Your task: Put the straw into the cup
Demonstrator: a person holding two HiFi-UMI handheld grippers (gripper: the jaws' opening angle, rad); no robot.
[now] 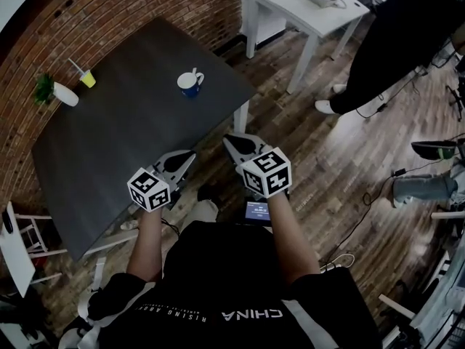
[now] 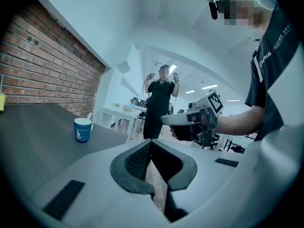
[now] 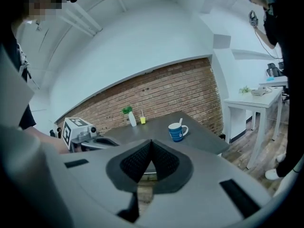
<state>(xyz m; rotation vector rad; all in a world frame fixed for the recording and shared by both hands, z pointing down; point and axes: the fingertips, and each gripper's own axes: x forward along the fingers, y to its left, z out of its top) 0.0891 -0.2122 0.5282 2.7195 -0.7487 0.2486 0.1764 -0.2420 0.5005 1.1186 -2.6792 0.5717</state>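
- Dark-grey tabletop fills the left half of the head view, its far side against a red brick wall.
- At the table's far left corner, close to the wall, stands a small yellow cup with a thin pale straw leaning out of it up and to the left.
- Just beside the yellow cup, to its left, is a white vase holding a green plant; the right gripper view shows the same pair side by side in front of the bricks.
- A blue mug with a white rim sits near the table's far right edge, well apart from the yellow cup. A white piece sticks up out of it; whether it is a spoon or a straw cannot be told.
- The left gripper is held over the near right edge of the table, low and close to the person's body, pointing toward the mug. Its own view shows the two dark ribbed pads pressed together with nothing between them.
- The right gripper is just to the right of it, past the table's edge and above the wooden floor. Its jaws are likewise closed on nothing.
- Both grippers are well apart from the straw, the cup and the mug.
- Behind, a white table stands on the floor, and a person in dark clothes stands beside it.
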